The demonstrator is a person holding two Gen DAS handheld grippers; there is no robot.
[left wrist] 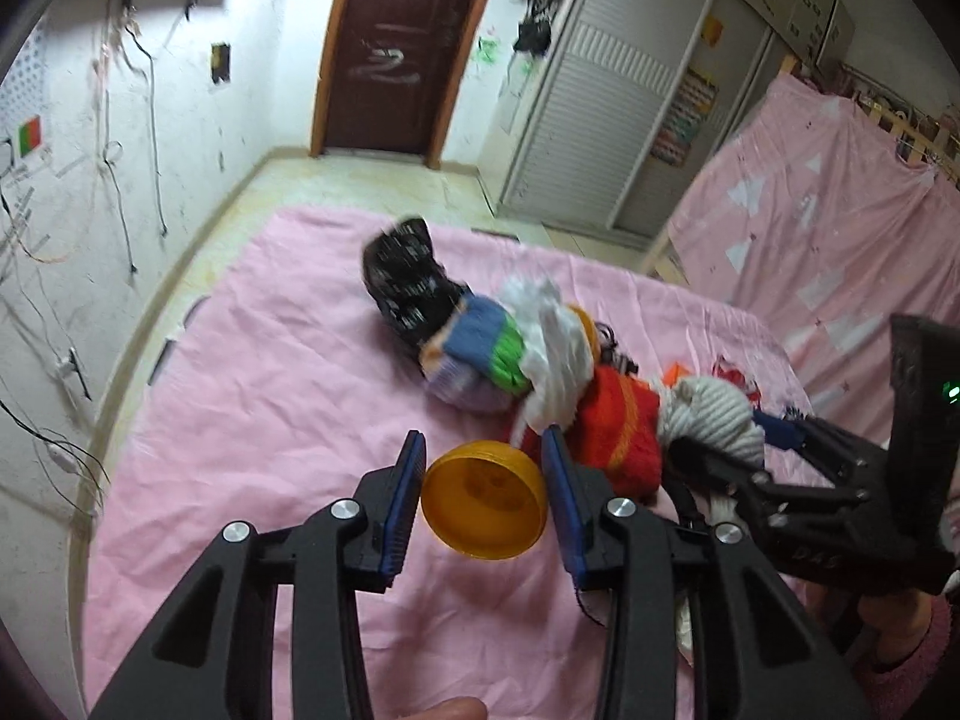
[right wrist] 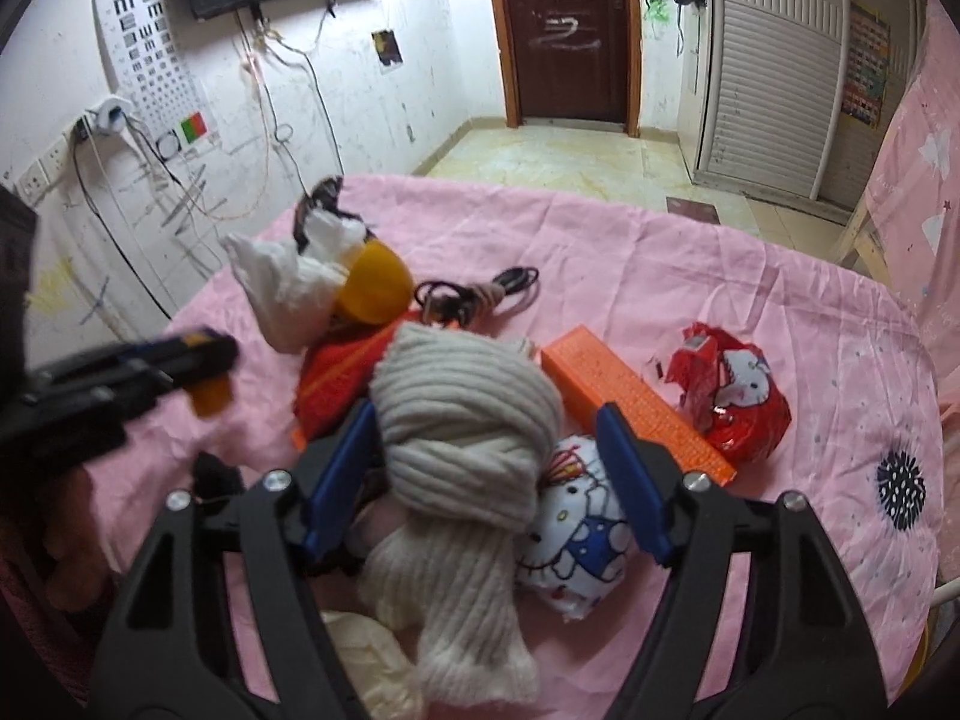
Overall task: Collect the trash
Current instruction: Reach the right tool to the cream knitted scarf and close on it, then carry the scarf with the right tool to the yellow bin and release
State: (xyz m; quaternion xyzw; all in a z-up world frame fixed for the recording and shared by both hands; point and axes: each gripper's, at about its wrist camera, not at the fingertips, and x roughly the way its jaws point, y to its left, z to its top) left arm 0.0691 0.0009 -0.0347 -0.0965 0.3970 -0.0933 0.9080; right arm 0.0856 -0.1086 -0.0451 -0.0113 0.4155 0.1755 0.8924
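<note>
Pink bedsheet (left wrist: 252, 420) holds the clutter. Your left tool (left wrist: 483, 498) pinches the orange lid (left wrist: 483, 501) by its rim; it could pop out sideways. Your right tool (right wrist: 486, 462) stands spread around the cream knit (right wrist: 462, 438), not trash.

Left wrist view: looked steeply down along its own fingers, close over the pink sheet (left wrist: 252, 408), toward the far door (left wrist: 396, 42). Right wrist view: same downward tilt, from farther right, just as near, faced the same door (right wrist: 564, 24). Shared between both: cream knitted bundle (left wrist: 714, 414) (right wrist: 462, 414), red knit (left wrist: 618, 420) (right wrist: 342, 372), louvred wardrobe (left wrist: 606, 102) (right wrist: 774, 60).
</note>
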